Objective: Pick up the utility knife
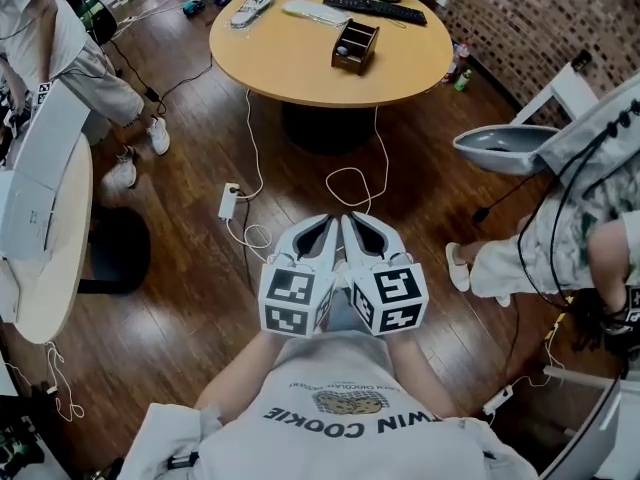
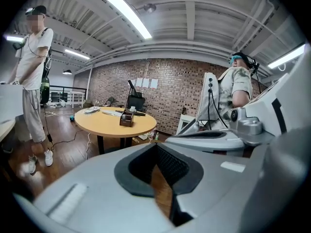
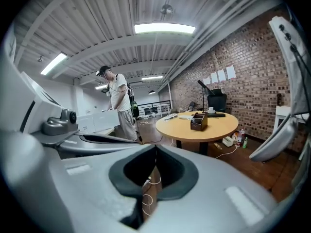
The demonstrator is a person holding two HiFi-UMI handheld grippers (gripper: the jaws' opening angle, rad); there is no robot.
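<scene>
Far from the round desk (image 1: 300, 63), left claw (image 1: 322, 226) and right claw (image 1: 358, 224) are pressed together, empty. I can't spot the knife — likely light, hard, slippery — so grab its handle.

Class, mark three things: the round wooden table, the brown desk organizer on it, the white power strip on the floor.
round wooden table (image 1: 290, 63): head view, bare top.
brown desk organizer (image 1: 356, 46): head view, its middle.
white power strip (image 1: 229, 201): head view, casing middle.
</scene>
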